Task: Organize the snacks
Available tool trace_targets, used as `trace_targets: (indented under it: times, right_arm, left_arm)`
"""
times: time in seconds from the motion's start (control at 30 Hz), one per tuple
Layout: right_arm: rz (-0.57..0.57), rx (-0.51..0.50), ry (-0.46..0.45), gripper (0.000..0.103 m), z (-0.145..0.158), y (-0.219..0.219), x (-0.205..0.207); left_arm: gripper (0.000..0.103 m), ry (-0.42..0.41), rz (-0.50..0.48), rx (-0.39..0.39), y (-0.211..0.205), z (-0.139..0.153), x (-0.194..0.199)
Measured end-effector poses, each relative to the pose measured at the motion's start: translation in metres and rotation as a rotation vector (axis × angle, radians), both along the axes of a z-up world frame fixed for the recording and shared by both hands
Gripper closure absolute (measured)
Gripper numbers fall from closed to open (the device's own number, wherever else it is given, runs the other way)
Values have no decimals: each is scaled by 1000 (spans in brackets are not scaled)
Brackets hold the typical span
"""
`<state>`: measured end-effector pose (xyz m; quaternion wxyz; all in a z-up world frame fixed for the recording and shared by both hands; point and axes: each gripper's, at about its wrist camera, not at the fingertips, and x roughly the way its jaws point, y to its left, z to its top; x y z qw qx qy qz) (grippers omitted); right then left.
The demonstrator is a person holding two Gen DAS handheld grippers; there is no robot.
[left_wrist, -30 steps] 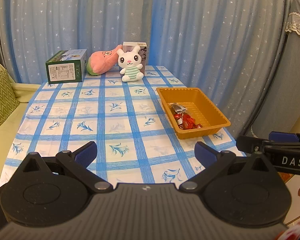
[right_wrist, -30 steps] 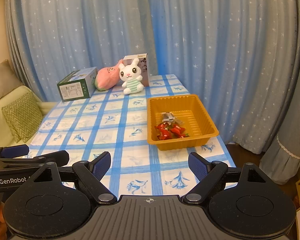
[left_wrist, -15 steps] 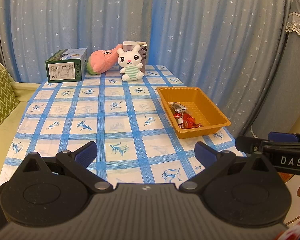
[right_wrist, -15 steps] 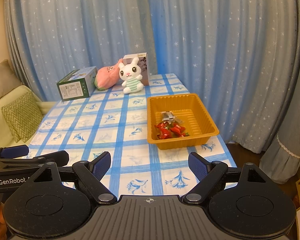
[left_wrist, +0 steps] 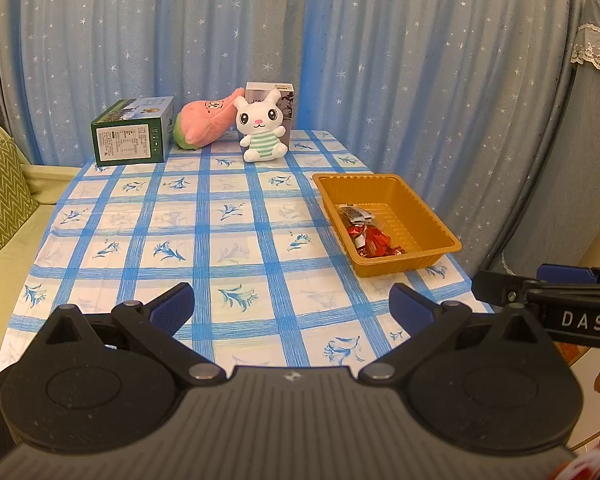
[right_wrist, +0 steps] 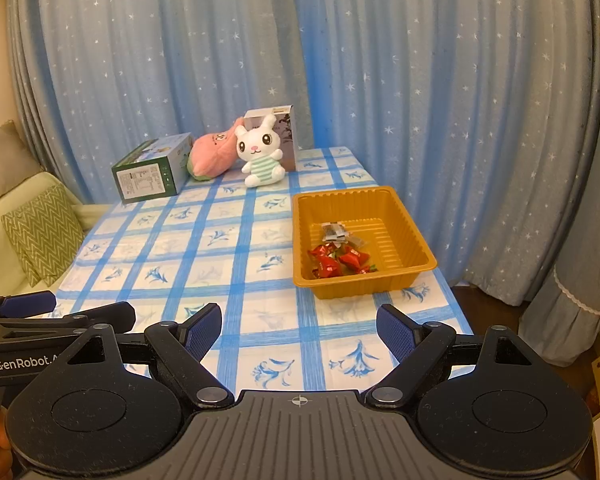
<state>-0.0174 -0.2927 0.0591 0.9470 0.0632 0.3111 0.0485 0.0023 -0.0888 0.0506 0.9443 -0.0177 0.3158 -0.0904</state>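
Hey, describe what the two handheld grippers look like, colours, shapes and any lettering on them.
Both are matte black plastic. The left gripper and right gripper each have a ribbed body, two round discs, angular linkage arms with silver pivots, and fingers faced with blue textured pads. White lettering reads "GenRobot" on the left, "DAS" on the right.

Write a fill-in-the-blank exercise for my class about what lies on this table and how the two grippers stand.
1. The red-wrapped snacks lie inside the ____ tray.
2. The white bunny toy wears a green and white ____ shirt.
3. The green box stands to the ____ of the pink plush in both views.
4. The left gripper and right gripper both hold ____.

Missing words: orange; striped; left; nothing
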Motion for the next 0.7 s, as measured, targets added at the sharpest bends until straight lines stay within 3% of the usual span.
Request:
trace_targets:
  times: [0.7]
  right_arm:
    - [-4, 0, 0, 19, -4, -1, 1]
  left_arm:
    - [0, 0, 2, 0, 0, -1, 1]
